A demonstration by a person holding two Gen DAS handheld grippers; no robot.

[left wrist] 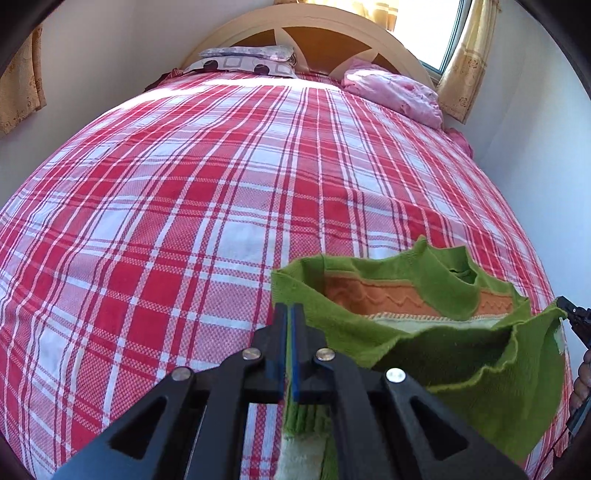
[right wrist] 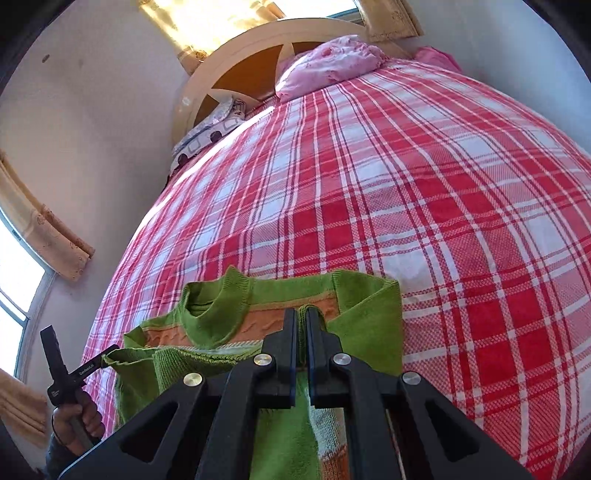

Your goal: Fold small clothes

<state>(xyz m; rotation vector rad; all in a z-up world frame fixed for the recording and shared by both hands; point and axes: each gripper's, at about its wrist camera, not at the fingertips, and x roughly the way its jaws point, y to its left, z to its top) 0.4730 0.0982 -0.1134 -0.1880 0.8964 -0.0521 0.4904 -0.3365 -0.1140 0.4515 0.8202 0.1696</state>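
A small green knit sweater [left wrist: 443, 343] with an orange and cream band is held up over the near end of the bed. My left gripper [left wrist: 290, 314] is shut on one edge of it. My right gripper [right wrist: 302, 317] is shut on the other edge of the sweater [right wrist: 258, 317], by the orange band. The sweater sags between the two grippers, its collar facing the headboard. The right gripper's tip shows at the far right of the left wrist view [left wrist: 576, 317]. The left gripper shows at the lower left of the right wrist view [right wrist: 96, 360], held by a hand.
The bed carries a red and white plaid sheet [left wrist: 221, 184]. A patterned pillow [left wrist: 243, 62] and a pink bundle of bedding [left wrist: 399, 92] lie by the curved headboard [left wrist: 317, 22]. Walls, windows and yellow curtains [left wrist: 465, 62] flank the bed.
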